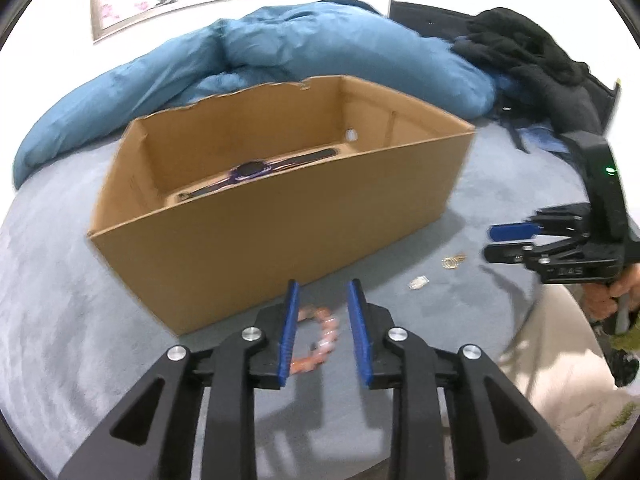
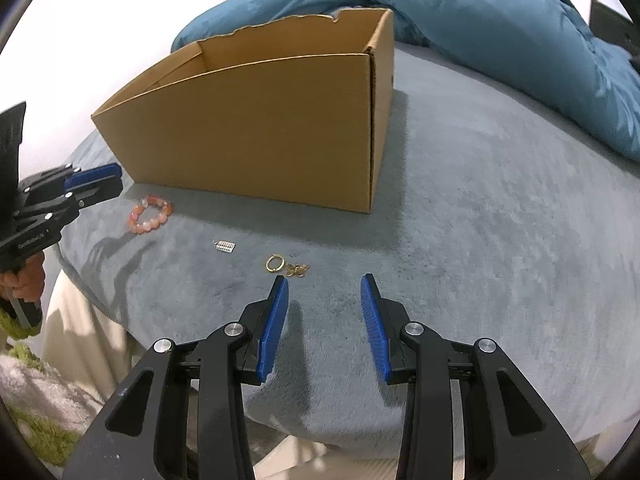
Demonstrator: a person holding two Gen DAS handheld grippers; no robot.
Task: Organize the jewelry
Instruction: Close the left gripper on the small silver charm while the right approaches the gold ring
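Observation:
A brown cardboard box (image 1: 256, 240) stands on the grey bed cover, and a dark watch (image 1: 250, 170) with its strap lies flat inside it. In front of the box lies an orange bead bracelet (image 1: 326, 330), seen between the fingers of my left gripper (image 1: 324, 284), which is open and hovers above it without touching. The right wrist view shows that bracelet (image 2: 150, 214) under the left gripper (image 2: 116, 178). My right gripper (image 2: 324, 280) is open and empty. A gold ring (image 2: 275, 263), a small gold piece (image 2: 299, 270) and a silver charm (image 2: 225, 245) lie just beyond it.
A blue duvet (image 1: 280, 48) is bunched behind the box, with dark clothes (image 1: 520, 48) at the back right. The bed's near edge drops to a beige sheet (image 2: 92, 344). Grey bed cover (image 2: 500, 240) spreads to the right of the box. A hand (image 2: 24, 280) holds the left gripper's handle.

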